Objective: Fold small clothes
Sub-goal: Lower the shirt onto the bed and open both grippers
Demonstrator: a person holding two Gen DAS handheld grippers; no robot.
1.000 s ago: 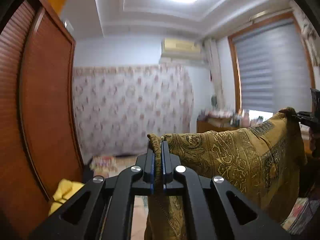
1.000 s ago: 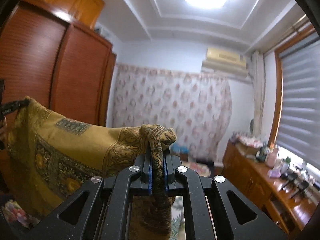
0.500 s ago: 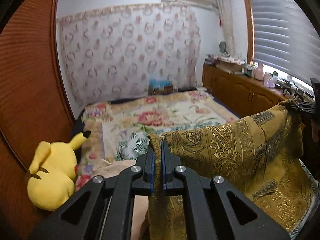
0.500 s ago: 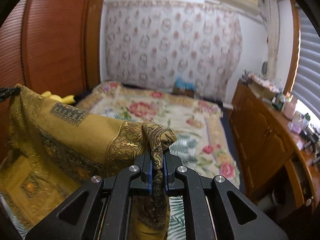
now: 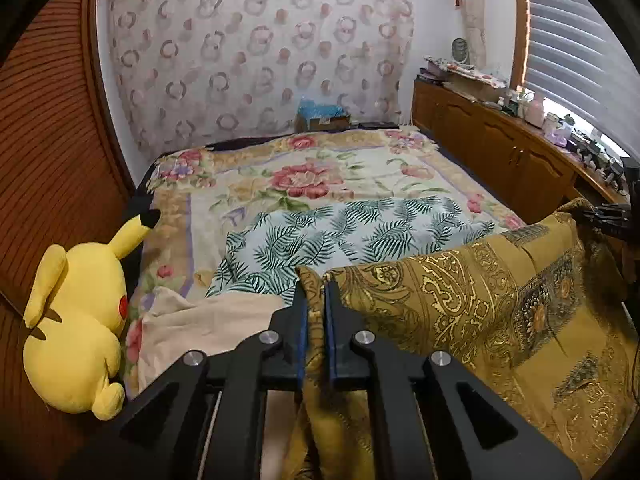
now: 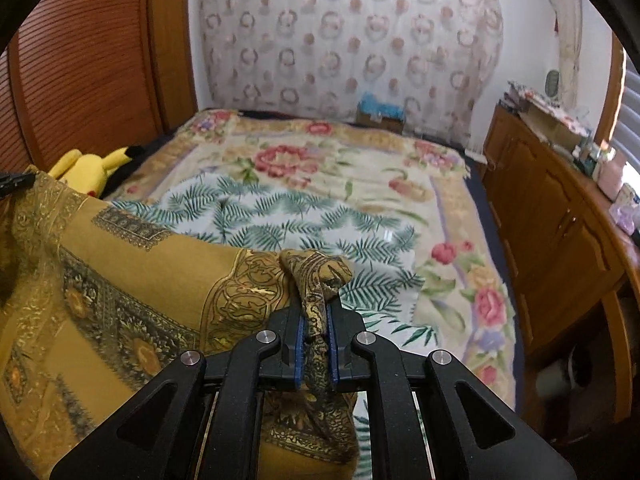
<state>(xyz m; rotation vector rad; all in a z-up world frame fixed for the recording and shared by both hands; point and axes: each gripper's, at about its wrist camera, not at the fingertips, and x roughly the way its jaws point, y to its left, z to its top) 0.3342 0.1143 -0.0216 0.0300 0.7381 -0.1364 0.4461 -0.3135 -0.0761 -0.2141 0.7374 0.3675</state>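
Note:
A mustard-gold patterned cloth (image 5: pixel 500 312) hangs stretched between my two grippers above the bed. My left gripper (image 5: pixel 316 292) is shut on its left top corner. My right gripper (image 6: pixel 316 312) is shut on the bunched right top corner. The cloth (image 6: pixel 100 280) spreads to the left in the right wrist view, up to the left gripper's tip at the frame edge. In the left wrist view the right gripper (image 5: pixel 612 220) shows at the far right, holding the other corner. The cloth's lower part hangs out of view.
A bed with a floral blanket (image 5: pixel 320 172) lies below, with a palm-leaf cloth (image 5: pixel 340 236) and a beige cloth (image 5: pixel 208 320) on it. A yellow plush toy (image 5: pixel 76 320) lies by the wooden wardrobe (image 5: pixel 52 160). A wooden cabinet (image 6: pixel 560 232) runs along the right.
Both grippers have tilted down from the ceiling and wall to the bed, still holding the cloth stretched between them. The cloth now hangs lower over the bed.

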